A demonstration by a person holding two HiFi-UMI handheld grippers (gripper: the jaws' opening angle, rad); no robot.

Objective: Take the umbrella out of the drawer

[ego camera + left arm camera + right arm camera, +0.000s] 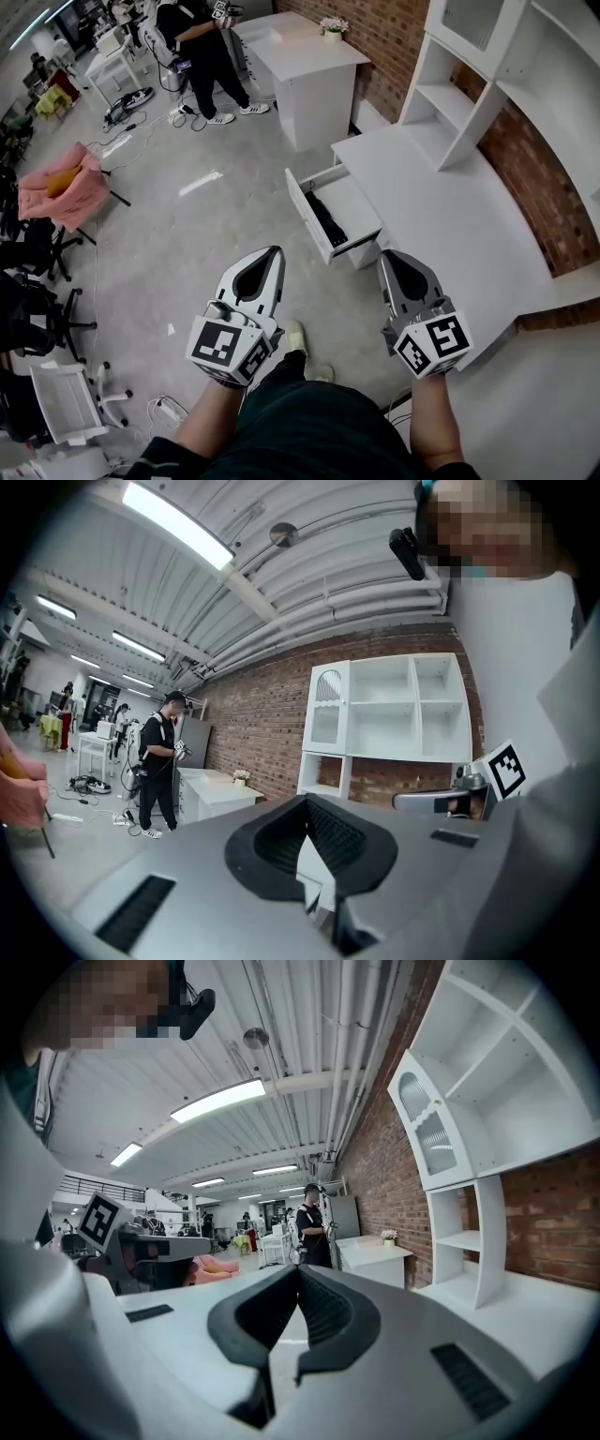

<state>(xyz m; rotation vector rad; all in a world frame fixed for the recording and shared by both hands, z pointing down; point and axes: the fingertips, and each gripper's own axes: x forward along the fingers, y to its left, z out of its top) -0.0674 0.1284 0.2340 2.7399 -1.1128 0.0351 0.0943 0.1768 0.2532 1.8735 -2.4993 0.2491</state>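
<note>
The white drawer (307, 217) stands pulled out of the white desk (450, 216). A black folded umbrella (326, 218) lies inside it along its length. My left gripper (275, 251) hovers over the floor, short of the drawer's front and to its left, jaws shut and empty. My right gripper (385, 255) is level with the drawer's near corner, also shut and holding nothing. In the left gripper view the left gripper (305, 799) points at the brick wall, and in the right gripper view the right gripper (298, 1269) does the same; neither shows the drawer.
A white shelf unit (469, 84) stands on the desk against the brick wall. A second white cabinet (314, 70) carries a flower pot (333, 28). A person (202, 47) stands beyond it. A chair with pink cloth (61, 187) and office chairs (37, 309) line the left.
</note>
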